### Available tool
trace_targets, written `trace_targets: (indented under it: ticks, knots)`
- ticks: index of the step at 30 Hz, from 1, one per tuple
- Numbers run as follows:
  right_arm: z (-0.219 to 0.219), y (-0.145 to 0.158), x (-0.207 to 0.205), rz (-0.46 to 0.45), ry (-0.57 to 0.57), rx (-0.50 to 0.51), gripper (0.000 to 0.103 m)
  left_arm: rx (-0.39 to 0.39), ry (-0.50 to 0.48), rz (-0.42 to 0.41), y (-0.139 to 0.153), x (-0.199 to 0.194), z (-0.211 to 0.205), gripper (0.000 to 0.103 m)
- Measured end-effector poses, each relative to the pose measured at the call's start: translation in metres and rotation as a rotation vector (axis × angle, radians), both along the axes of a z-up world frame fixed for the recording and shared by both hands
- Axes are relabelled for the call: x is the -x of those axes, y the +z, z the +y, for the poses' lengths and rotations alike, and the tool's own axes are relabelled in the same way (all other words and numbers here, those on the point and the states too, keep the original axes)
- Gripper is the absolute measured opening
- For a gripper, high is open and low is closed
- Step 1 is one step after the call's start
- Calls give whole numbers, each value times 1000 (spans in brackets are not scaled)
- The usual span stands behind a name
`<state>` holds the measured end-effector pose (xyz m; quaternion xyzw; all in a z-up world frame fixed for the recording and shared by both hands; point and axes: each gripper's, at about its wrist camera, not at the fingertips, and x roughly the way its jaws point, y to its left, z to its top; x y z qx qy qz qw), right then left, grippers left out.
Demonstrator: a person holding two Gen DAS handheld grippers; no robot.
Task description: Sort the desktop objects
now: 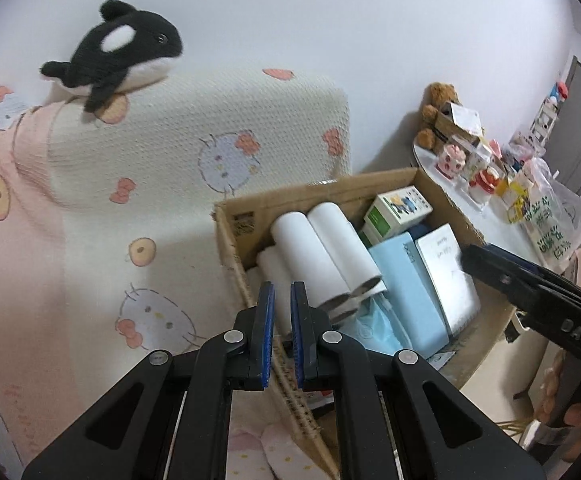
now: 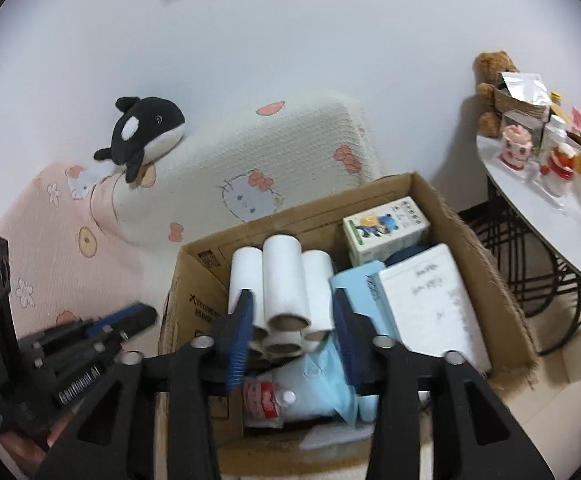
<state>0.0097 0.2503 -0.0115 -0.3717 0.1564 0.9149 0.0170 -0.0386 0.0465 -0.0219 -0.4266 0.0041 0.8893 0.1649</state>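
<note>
Where white rolls [image 2: 284, 284] crowd, cardboard box [image 2: 466, 216] (boxes [image 2: 430, 300] alongside).

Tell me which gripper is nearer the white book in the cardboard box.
Right. The right gripper hangs over the box beside the white book, jaws open and empty. The left gripper, shut, sits at the box's far side, past the white rolls.

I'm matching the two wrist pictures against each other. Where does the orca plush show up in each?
Left wrist view: the orca plush sits upper left, on top of the cat-print cushion.
Right wrist view: the orca plush sits left of centre, on the same cushion's top edge.
Shared landmark: the cardboard box holding white rolls, lower centre in both.
</note>
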Motion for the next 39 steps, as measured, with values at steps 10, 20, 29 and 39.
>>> trace_targets:
  ticks: [10,20,29,39]
  knots:
    - [-17,24,-27,1,-57,-83,69,48,-61,11,6,-18,3,9]
    - [-78,21,-28,0,136,-290,91,196,-61,28,9,-29,-5,53]
    - [-85,23,-32,0,102,-343,94,308,-117,58,9,-45,6,60]
    - [-82,21,-30,-15,117,-317,95,329,-63,68,12,-42,-2,60]
